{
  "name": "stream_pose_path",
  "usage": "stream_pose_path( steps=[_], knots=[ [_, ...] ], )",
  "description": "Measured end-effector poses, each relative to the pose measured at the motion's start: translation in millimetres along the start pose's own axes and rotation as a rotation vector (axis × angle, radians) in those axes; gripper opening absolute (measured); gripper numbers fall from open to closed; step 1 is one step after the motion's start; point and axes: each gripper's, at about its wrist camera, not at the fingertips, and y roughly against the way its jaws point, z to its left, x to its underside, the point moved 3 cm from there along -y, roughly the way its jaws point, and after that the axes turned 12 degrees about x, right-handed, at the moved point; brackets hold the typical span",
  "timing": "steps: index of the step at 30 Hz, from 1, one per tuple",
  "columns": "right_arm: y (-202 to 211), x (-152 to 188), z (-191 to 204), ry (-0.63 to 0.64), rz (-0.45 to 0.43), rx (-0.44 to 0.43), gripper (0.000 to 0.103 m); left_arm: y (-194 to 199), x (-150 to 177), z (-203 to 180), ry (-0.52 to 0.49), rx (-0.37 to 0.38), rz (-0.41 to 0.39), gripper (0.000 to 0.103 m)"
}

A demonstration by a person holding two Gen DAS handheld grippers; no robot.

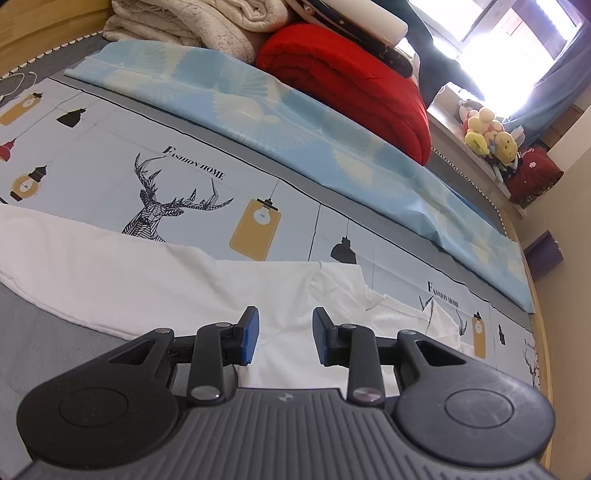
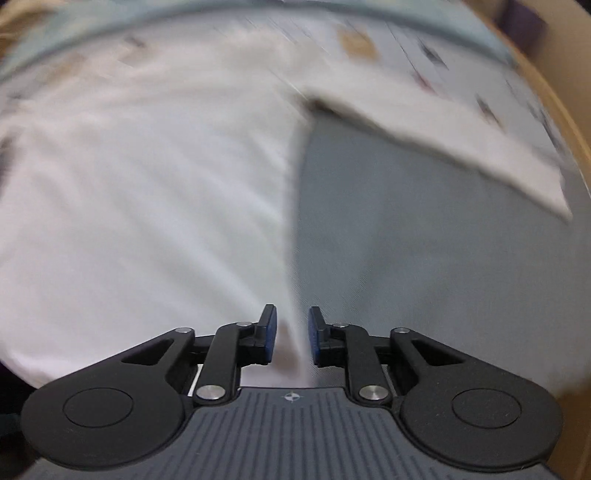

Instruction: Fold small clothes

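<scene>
Up at the far end of the bed, a fat red rolled quilt [image 1: 343, 85] is sitting next to a pile of cream fluffy blankets [image 1: 192, 26]. Just in front of them, a long light-blue folded sheet with pale fan shapes [image 1: 295, 125] is lying across the bed. A bunch of yellow and pink soft toys [image 1: 487, 134] is sitting on a shelf by the bright window.

Printed on the pale bed cover with deer heads and hanging lamps [image 1: 110, 147], the words "FASHION HOME" are showing in two places. A plain grey strip of the cover is running along the near side, and a wooden bed edge is curving around on the right.

The white cloth top [image 1: 147, 273] is lying spread out flat on the bed cover. One sleeve is sticking out to the right in the right wrist view, which is very blurry.

The left gripper [image 1: 285, 334] is hanging over the white top with its blue pads a little apart and nothing between them. The right gripper [image 2: 291, 334] is sitting over the edge of the top with a narrow gap, and I cannot tell if the pads are pinching the cloth.
</scene>
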Motion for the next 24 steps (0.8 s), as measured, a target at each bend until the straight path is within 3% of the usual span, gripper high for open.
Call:
stream_pose_path(
  steps=[2, 5, 7, 8, 13, 16, 21, 24],
  knots=[
    [6, -1, 26, 0.054, -0.019, -0.129, 0.038, -2, -4, 1, 0.004, 0.002, -0.002, 0.034],
    [-8, 13, 71, 0.214, 0.069, -0.254, 0.040, -2, -8, 6, 0.022, -0.003, -0.006, 0.036],
    [-23, 28, 91, 0.355, 0.133, -0.216, 0.042, 0, -11, 13, 0.035, -0.006, -0.011, 0.036],
    [-21, 31, 96, 0.404, 0.096, -0.204, 0.044, 1, -13, 17, 0.039, -0.010, -0.015, 0.036],
    [-23, 21, 96, 0.413, 0.106, -0.203, 0.043, 7, -21, 46, 0.073, -0.052, -0.031, 0.036],
    [5, 1, 96, 0.361, -0.006, -0.207, 0.043, 12, -25, 63, 0.087, -0.071, -0.038, 0.036],
    [54, -72, 97, 0.165, -0.233, -0.191, 0.045, 23, -30, 88, 0.112, -0.153, -0.093, 0.034],
    [79, -118, 103, 0.028, -0.370, -0.183, 0.055, 23, -31, 95, 0.071, -0.189, -0.109, 0.031]
  ],
)
